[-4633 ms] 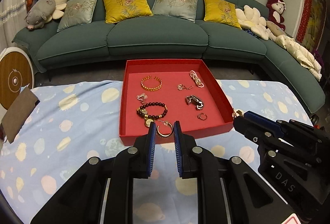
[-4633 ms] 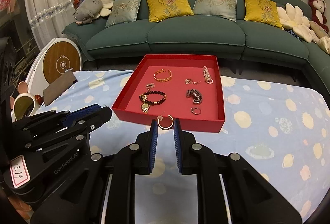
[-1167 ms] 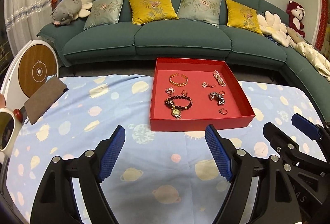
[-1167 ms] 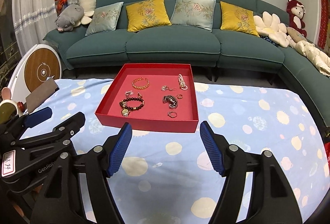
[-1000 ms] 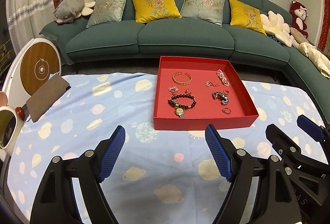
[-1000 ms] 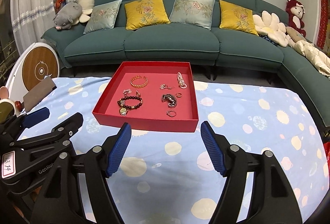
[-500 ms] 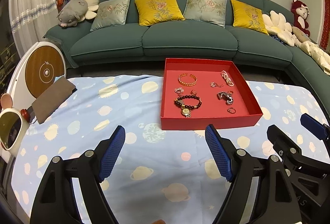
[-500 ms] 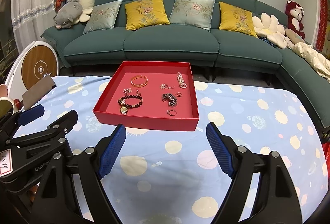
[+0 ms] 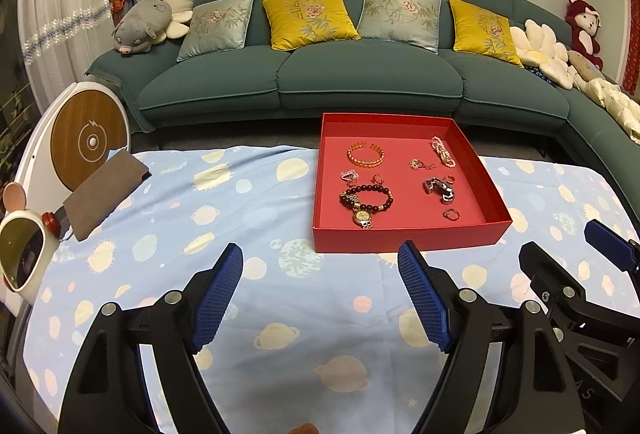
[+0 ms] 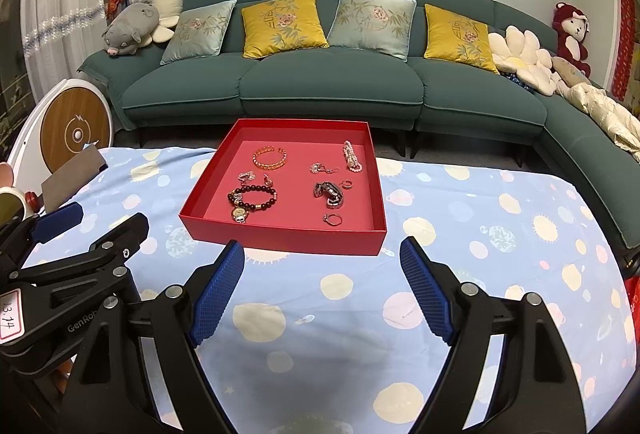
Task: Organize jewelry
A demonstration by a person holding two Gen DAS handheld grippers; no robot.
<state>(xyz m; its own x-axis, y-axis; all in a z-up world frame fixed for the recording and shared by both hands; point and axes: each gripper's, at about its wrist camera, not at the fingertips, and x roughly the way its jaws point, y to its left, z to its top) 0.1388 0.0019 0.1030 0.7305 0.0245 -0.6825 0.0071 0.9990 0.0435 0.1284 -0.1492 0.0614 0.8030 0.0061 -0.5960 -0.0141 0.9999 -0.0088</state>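
Since the earliest frames you are no longer holding either set of jaws pinched together at the tray's near wall with the gold hoop between them; both grippers are now drawn back from the tray with jaws spread wide, and the hoop is not showing anywhere on the cloth. Through the left wrist camera, your left gripper (image 9: 320,276) is hovering above the planet-print cloth (image 9: 224,234) on the desk, jaws wide apart and holding nothing, with the red tray (image 9: 412,236) well ahead of it. Inside the tray you are seeing the gold bangle (image 9: 365,155), pearl strand (image 9: 442,151), dark bead bracelet (image 9: 367,195) with a small watch (image 9: 362,217) touching it, a dark metal piece (image 9: 440,190) and a ring (image 9: 450,214). Through the right wrist camera, your right gripper (image 10: 322,274) is likewise hanging over the cloth with jaws fully apart and empty, while the tray (image 10: 280,236) is sitting ahead and slightly left, the same pieces spread out separately on its floor. Judging by this, you are looking at a finished or nearly finished job: no jewelry is lying loose on the cloth in either view, so little is left beyond perhaps neatening the spacing.
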